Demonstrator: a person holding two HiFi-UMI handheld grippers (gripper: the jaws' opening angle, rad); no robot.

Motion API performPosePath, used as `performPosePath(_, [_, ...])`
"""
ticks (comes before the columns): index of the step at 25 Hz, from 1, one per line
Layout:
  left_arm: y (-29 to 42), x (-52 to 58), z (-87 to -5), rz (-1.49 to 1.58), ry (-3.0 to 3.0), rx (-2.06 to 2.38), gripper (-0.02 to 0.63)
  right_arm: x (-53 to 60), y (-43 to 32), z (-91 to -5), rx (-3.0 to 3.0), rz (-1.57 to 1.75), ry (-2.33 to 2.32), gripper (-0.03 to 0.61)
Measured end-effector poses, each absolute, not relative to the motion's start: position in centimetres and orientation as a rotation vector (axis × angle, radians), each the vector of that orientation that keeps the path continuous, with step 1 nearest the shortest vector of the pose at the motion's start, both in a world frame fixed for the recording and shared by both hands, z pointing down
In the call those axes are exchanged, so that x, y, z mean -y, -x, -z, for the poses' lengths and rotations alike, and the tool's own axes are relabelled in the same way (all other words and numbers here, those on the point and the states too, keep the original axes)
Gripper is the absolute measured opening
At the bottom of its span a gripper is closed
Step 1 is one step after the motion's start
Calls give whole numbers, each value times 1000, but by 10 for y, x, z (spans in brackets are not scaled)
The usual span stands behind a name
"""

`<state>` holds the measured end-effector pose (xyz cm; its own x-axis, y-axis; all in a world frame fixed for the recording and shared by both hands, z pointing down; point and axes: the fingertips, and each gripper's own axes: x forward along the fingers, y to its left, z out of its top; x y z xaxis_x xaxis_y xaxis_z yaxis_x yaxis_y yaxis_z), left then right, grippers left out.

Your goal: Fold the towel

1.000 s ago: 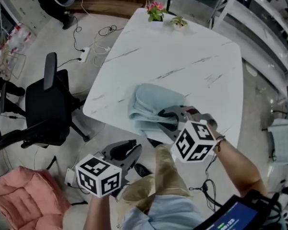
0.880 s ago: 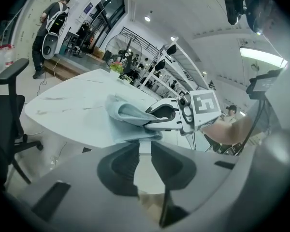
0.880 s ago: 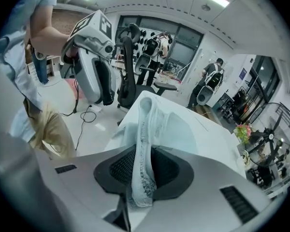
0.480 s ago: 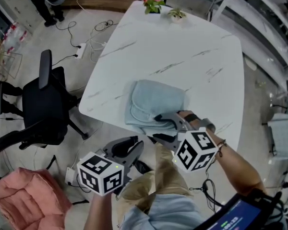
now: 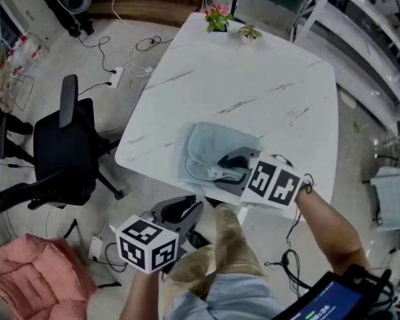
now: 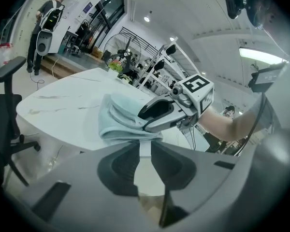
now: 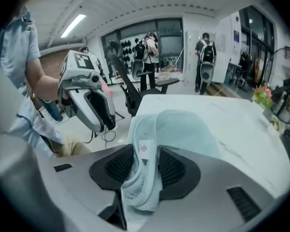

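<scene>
A light blue towel (image 5: 217,149) lies folded near the front edge of the white marble table (image 5: 253,79). My right gripper (image 5: 223,169) rests on the towel's near edge. In the right gripper view a bunched hem of the towel (image 7: 144,149) with a small label runs between the jaws, which are closing and stand apart enough not to clamp it. My left gripper (image 5: 180,212) hangs off the table, below and left of the towel, open with nothing between its fingers. The left gripper view shows the towel (image 6: 121,115) and the right gripper (image 6: 157,115) ahead.
A black office chair (image 5: 67,145) stands left of the table. Two small potted plants (image 5: 217,15) sit at the table's far edge. A pink cushion (image 5: 33,272) lies on the floor at lower left. Cables and a power strip (image 5: 117,75) lie on the floor. People stand far off.
The right gripper rolled and shifted a little onto the towel's near edge, its jaws now wider around the hem. The left gripper stayed put below the table edge.
</scene>
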<state>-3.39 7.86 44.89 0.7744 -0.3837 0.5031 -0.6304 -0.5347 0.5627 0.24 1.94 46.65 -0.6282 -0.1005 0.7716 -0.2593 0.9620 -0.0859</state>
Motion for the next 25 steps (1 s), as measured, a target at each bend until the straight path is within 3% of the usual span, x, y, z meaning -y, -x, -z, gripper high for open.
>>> performPosePath(2, [35, -79, -451, -414, -2192, 756, 77, -25, -2, -476, 2221, -250, -223, 155])
performPosePath(5, [37, -81, -450, -410, -2184, 763, 77, -26, 3, -461, 2257, -102, -264, 77])
performPosePath(9, [38, -79, -447, -400, -2185, 770, 77, -31, 9, -446, 2233, 243, -301, 61])
performPosePath(16, [34, -73, -450, -387, -2193, 772, 75, -46, 3, -494, 1969, 697, -224, 46])
performPosePath(18, [35, -69, -452, -392, -2197, 771, 74, -53, 7, -497, 2008, 649, -200, 63])
performPosePath(21, [37, -65, -450, -398, -2215, 766, 72, -66, 11, -472, 2194, 394, -192, 195])
performPosePath(22, [37, -62, -447, -398, -2228, 766, 70, -65, 9, -455, 2285, 299, -229, 202])
performPosePath(23, [36, -58, -442, -397, -2243, 767, 67, -60, 5, -436, 2377, 202, -297, 193])
performPosePath(25, [34, -50, -433, -393, -2271, 770, 60, -40, -11, -411, 2502, -22, -493, 90])
